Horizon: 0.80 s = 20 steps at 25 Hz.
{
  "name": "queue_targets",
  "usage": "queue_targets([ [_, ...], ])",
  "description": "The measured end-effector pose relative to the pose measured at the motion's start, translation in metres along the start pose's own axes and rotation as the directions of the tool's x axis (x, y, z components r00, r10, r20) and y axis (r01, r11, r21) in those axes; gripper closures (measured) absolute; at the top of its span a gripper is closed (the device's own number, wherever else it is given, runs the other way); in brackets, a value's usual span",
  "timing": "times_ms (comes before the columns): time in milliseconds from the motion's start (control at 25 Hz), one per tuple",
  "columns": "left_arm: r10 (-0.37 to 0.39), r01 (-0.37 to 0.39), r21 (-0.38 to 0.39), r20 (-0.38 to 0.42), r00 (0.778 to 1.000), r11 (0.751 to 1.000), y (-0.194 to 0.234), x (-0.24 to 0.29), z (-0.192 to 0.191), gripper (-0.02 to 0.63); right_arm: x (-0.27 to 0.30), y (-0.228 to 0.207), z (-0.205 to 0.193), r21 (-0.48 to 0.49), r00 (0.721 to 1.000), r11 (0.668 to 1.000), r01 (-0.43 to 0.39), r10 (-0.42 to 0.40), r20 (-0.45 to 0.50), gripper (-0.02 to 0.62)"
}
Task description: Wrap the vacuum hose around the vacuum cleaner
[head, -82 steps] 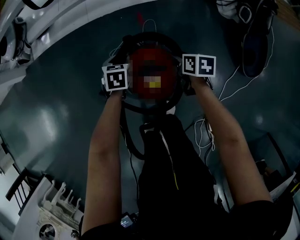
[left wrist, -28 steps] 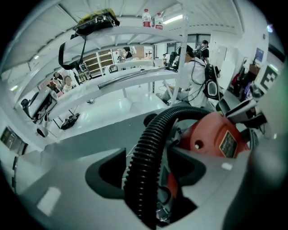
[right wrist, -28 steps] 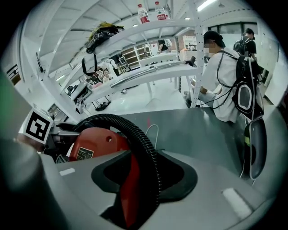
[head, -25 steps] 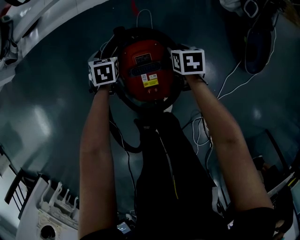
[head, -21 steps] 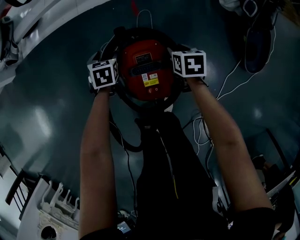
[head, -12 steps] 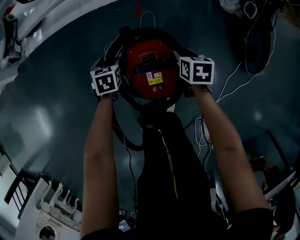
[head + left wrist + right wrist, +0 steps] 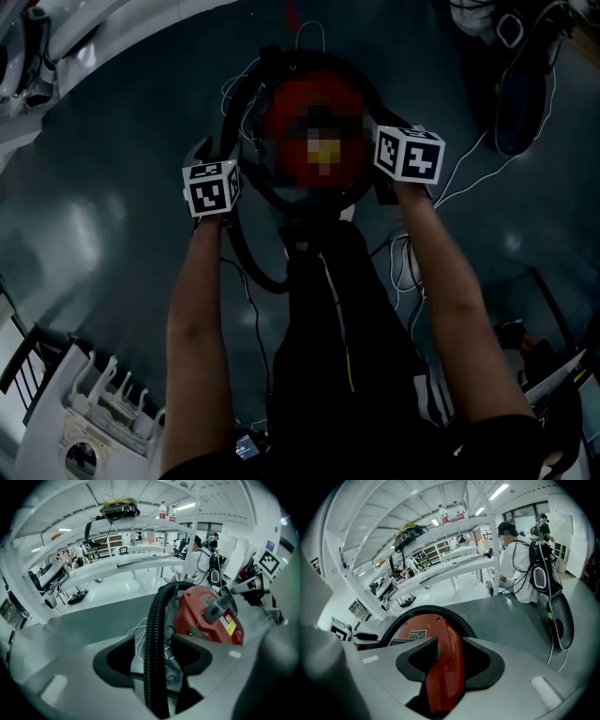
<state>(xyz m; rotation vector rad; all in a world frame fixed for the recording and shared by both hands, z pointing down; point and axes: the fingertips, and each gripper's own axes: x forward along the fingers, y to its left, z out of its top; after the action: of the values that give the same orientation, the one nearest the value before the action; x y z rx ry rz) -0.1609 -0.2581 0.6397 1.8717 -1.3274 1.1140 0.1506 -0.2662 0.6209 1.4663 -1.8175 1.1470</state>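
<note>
The red vacuum cleaner (image 7: 319, 94) stands on the dark floor ahead of me, with the black ribbed hose (image 7: 246, 253) ringing its body and looping down on the left. My left gripper (image 7: 152, 639) is at the vacuum's left side. The hose (image 7: 153, 620) runs up between its jaws, which are closing, and a small gap shows on each side. The vacuum (image 7: 206, 616) lies just beyond. My right gripper (image 7: 450, 644) is shut on a red part of the vacuum (image 7: 417, 630) on its right side, with the hose (image 7: 436, 611) arching behind.
White cords (image 7: 403, 262) lie tangled on the floor by my right arm. A dark bag (image 7: 516, 94) sits at the back right. A white rack (image 7: 103, 412) stands at the lower left. White benches (image 7: 126, 566) and a person in white (image 7: 520, 569) are farther off.
Both grippers have drawn back toward me along the vacuum's sides, the left one further. The hose loop under the left gripper now hangs lower. The right gripper keeps its hold.
</note>
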Motion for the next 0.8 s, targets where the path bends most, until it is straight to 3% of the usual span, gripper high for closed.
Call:
queue_targets([
  [440, -0.016, 0.018, -0.154, 0.010, 1.000, 0.988, -0.006, -0.034, -0.039, 0.416, -0.024, 0.063, -0.015, -0.050, 0.996, 0.994, -0.093, 0.094, 0.003, 0.443],
  [800, 0.009, -0.024, -0.238, -0.066, 0.998, 0.971, 0.001, -0.061, -0.126, 0.414, -0.032, 0.130, -0.078, -0.100, 0.977, 0.974, -0.204, 0.197, -0.083, 0.458],
])
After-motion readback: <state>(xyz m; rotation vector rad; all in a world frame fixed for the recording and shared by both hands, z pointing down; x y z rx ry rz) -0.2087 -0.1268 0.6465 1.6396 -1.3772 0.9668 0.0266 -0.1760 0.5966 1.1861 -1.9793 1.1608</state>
